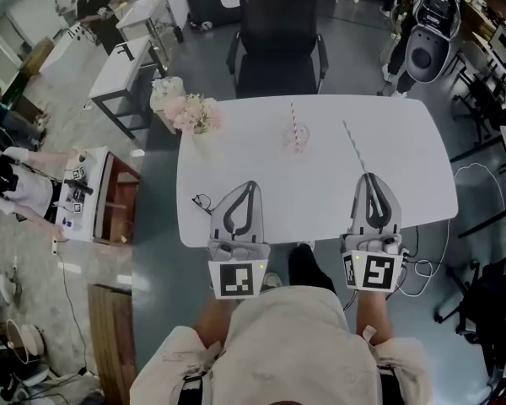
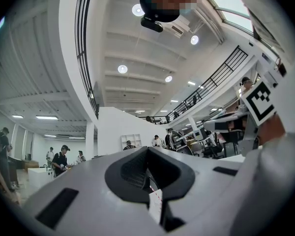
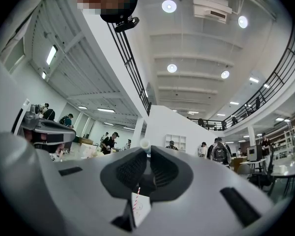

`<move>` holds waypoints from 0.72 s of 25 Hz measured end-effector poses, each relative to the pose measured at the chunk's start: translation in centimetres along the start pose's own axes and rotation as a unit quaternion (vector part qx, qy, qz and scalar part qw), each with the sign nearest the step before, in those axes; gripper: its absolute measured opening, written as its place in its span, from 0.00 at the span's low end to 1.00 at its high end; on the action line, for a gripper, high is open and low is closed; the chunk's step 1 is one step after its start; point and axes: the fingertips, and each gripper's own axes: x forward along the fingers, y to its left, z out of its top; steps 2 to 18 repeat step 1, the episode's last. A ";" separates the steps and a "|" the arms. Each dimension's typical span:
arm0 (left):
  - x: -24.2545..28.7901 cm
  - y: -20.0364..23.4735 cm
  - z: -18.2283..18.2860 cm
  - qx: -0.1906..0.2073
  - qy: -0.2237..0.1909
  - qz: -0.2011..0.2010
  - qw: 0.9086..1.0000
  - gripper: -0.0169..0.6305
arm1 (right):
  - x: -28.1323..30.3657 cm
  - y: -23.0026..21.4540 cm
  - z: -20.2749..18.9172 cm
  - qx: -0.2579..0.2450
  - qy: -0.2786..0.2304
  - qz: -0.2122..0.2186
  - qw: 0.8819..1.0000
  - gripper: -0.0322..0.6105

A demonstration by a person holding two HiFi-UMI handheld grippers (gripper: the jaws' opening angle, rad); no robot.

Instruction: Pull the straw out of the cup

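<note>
White table (image 1: 236, 159); pink flowers (image 1: 190, 112) at corner; black chair (image 1: 278, 36) behind.

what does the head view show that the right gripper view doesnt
Only the head view: the whole white table, the flowers at its corner, the black chair behind it, and the full length of the pale straw.
Only the right gripper view: the ceiling lights and a balcony railing overhead.
Both: the right gripper shut on that pale straw, and the cup with its striped straw, glimpsed only through a gap in the gripper view.
</note>
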 end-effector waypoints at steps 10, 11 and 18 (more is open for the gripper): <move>0.0 0.0 0.1 -0.002 -0.001 0.001 1.000 0.03 | 0.0 0.0 -0.1 0.000 0.001 0.000 1.000 0.08; 0.0 0.0 0.1 -0.002 -0.001 0.001 1.000 0.03 | 0.0 0.0 -0.1 0.000 0.001 0.000 1.000 0.08; 0.0 0.0 0.1 -0.002 -0.001 0.001 1.000 0.03 | 0.0 0.0 -0.1 0.000 0.001 0.000 1.000 0.08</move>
